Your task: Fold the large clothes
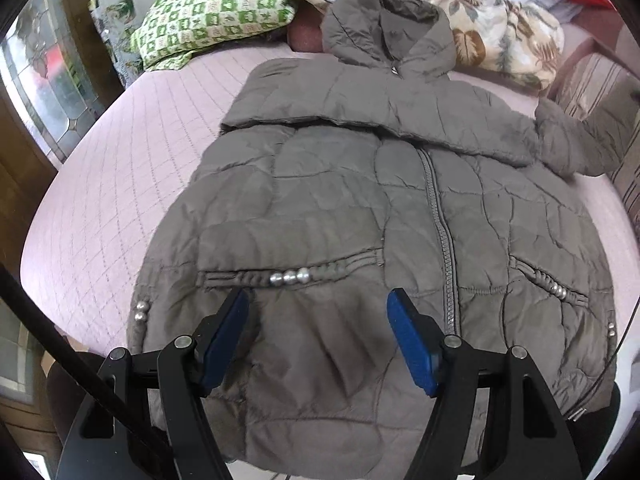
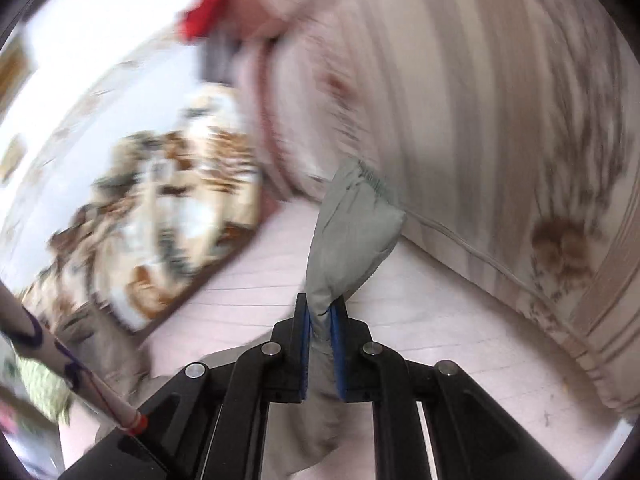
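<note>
Right gripper (image 2: 320, 312): black two-finger tool with blue pads, jaws pinched tight on the grey sleeve end (image 2: 352, 232) of the jacket; the cuff sticks up past the fingertips, above the bed
Left gripper (image 1: 316, 304): same black tool with blue pads, jaws standing wide apart and holding nothing, hovering over the near hem of the jacket, left of the zip
Jacket (image 1: 360, 208): grey-brown quilted puffer coat with a hood, lying front up and flat on the bed, hood at the far end, hem near; the left sleeve is folded across the chest, the right sleeve runs off toward the right edge
Zip (image 1: 440, 232): closed, running down the middle of the jacket
Pocket trim (image 1: 290, 277): silver beads on the left pocket
Bed (image 1: 120, 184): pale pink quilted cover
Far side: green-and-white patterned pillow (image 1: 212, 12) at far left, floral cream-and-brown blanket (image 1: 492, 32) bunched behind the hood
Right side: striped beige cushion (image 2: 500, 120), blurred in the right wrist view
</note>
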`<state>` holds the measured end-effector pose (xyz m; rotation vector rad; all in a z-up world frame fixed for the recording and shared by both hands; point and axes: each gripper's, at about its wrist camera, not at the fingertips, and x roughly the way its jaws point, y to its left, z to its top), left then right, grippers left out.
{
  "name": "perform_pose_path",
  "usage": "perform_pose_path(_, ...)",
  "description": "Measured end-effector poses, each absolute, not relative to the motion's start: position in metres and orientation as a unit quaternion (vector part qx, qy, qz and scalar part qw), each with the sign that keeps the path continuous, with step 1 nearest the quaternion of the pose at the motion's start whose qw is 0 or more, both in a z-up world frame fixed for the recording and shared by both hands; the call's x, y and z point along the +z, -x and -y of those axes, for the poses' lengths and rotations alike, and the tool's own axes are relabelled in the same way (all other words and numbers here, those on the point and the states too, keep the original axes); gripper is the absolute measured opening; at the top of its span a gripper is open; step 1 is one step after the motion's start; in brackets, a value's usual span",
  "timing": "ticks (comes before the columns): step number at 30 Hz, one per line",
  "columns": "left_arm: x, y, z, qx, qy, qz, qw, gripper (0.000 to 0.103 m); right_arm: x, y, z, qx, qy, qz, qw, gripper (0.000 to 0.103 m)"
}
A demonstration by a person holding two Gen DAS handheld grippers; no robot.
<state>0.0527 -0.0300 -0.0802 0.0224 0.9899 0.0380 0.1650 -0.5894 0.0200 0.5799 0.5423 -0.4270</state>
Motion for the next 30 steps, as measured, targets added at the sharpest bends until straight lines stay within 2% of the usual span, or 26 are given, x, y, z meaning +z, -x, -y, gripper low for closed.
perform_pose_path(5, -0.067, -0.046, 0.005, 0.028, 0.013, -0.46, 0.887, 0.071, 0.071, -0.187, 0.476, -0.097, -0.231, -0.253, 0.935, 0.011)
perform_pose_path(8, -0.057, -0.048, -0.014, 0.045, 0.027, -0.454, 0.89, 0.071, 0.074, -0.205, 0.404, -0.024, -0.217, -0.263, 0.94, 0.011)
perform_pose_path(14, -0.04, -0.071, -0.056, 0.087, 0.065, -0.441, 0.891, 0.071, 0.023, -0.248, 0.251, 0.132, -0.187, -0.332, 0.915, 0.011)
perform_pose_path(19, -0.031, -0.104, -0.077, 0.111, 0.085, -0.433, 0.89, 0.071, -0.054, -0.283, 0.162, 0.207, -0.162, -0.414, 0.871, 0.01)
perform_pose_path(24, -0.038, -0.142, -0.088, 0.135, 0.095, -0.434, 0.886, 0.071, -0.117, -0.302, 0.131, 0.235, -0.131, -0.449, 0.852, 0.011)
perform_pose_path(30, -0.055, -0.188, -0.097, 0.192, 0.09, -0.465, 0.86, 0.071, -0.148, -0.306, 0.141, 0.28, -0.141, -0.413, 0.855, 0.012)
